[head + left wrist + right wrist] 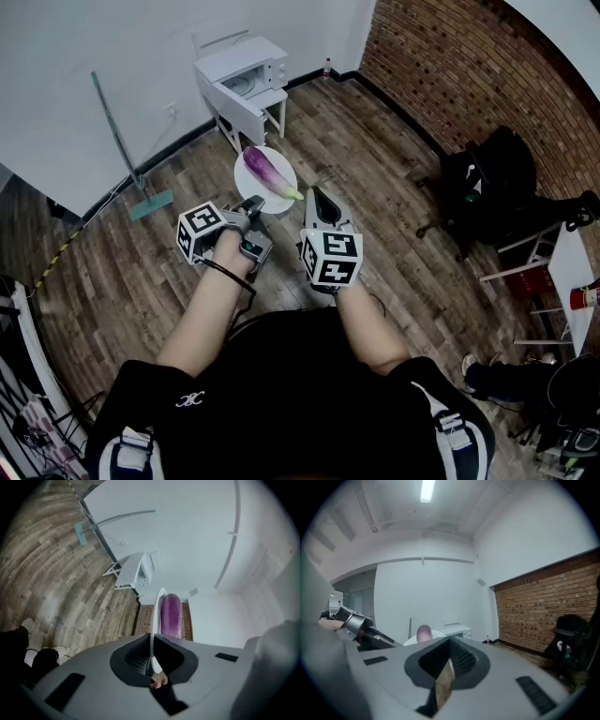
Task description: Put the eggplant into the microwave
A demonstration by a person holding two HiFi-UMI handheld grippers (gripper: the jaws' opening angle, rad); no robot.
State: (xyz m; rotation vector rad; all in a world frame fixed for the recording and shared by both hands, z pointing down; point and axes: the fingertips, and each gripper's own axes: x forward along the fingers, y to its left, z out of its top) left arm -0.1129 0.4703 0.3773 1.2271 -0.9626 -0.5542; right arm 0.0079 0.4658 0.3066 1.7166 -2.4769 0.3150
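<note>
Gripping a white plate (246, 184) by its six o'clock rim, the left gripper (251, 206) has its jaws clenched on the edge. The purple eggplant (268, 171) lies loose on the plate. It looks smooth, firm and fairly light, likely to roll, and is best grasped around its thick middle. The right gripper (322, 201) has its jaws closed and empty. Both forearms reach toward twelve o'clock, where the microwave (251, 67) stands well apart.

Wood floor (375, 169), far corner.
Table (246, 105) is standing on it, carrying the microwave (246, 64); a mop (150, 203) is resting by the wall, a bottle (326, 67) standing near.
</note>
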